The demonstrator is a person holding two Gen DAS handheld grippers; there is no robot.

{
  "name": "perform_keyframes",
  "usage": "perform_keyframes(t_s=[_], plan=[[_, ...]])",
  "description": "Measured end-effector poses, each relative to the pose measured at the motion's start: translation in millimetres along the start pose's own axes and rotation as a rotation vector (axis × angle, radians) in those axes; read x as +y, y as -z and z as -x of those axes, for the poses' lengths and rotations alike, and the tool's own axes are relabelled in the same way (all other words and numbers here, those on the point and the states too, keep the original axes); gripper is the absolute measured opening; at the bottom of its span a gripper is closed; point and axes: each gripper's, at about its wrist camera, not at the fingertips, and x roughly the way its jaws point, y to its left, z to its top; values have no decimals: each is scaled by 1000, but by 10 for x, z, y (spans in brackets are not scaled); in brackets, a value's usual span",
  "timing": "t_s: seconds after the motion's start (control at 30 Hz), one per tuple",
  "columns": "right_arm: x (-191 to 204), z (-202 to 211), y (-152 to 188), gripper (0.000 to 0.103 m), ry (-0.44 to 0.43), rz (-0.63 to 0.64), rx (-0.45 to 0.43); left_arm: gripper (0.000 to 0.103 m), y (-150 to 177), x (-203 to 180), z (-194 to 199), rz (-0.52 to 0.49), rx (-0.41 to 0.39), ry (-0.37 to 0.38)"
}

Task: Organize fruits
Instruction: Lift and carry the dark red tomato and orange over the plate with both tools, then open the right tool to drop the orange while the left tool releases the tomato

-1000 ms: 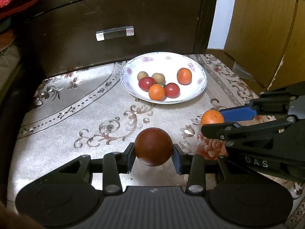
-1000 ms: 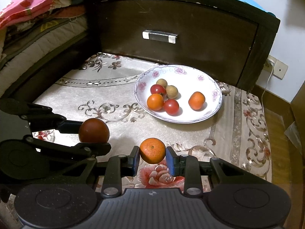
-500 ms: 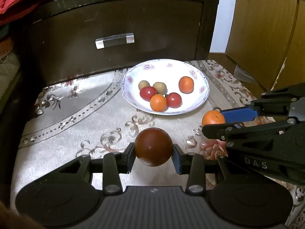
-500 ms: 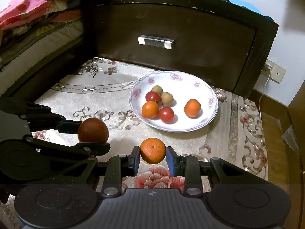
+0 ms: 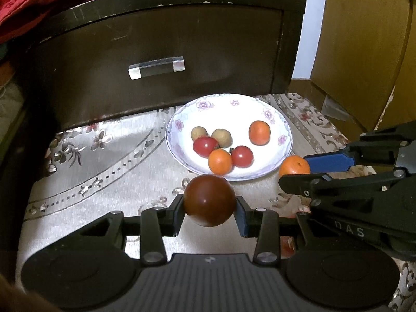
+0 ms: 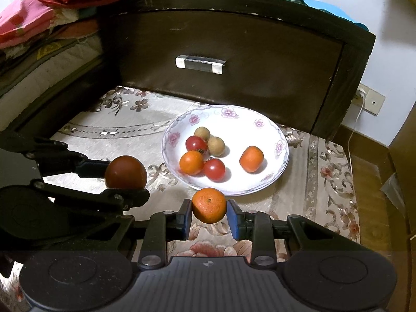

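Note:
My left gripper (image 5: 210, 208) is shut on a dark red round fruit (image 5: 209, 200), held above the cloth just short of the plate's near rim. My right gripper (image 6: 209, 215) is shut on an orange mandarin (image 6: 209, 205), also in the air before the plate. A white flowered plate (image 5: 270, 114) holds two red tomatoes, two orange fruits and two small brown fruits. In the right wrist view the plate (image 6: 234, 113) lies ahead, with the left gripper (image 6: 124, 173) and its dark fruit (image 6: 126, 172) at the left. The mandarin (image 5: 294, 166) and right gripper (image 5: 296, 173) show at right in the left wrist view.
A dark wooden cabinet with a clear drawer handle (image 5: 156, 67) stands right behind the plate. The patterned cloth (image 5: 98, 156) covers the table. Bedding is piled at the upper left (image 6: 52, 26). A wooden board (image 5: 364, 52) stands at the right; a wall socket (image 6: 369, 101) is at the far right.
Both grippers have lifted with their fruits and moved forward toward the plate; the plate now sits lower and closer in both views.

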Motion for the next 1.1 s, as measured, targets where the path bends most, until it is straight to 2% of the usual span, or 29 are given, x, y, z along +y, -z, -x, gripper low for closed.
perform_keyframes(t_s=[0.33,0.7,1.1], plan=[[-109,-137,-159,28,10,-7,-21,45,-252,45,-184,-3,-26,-13],[-387,-427,-417,28,16,-51,-51,45,-600,62,-563,-37,-35,-18],[-539,-717,-516,28,15,-48,-50,45,-644,59,-843,-70,1,-20]])
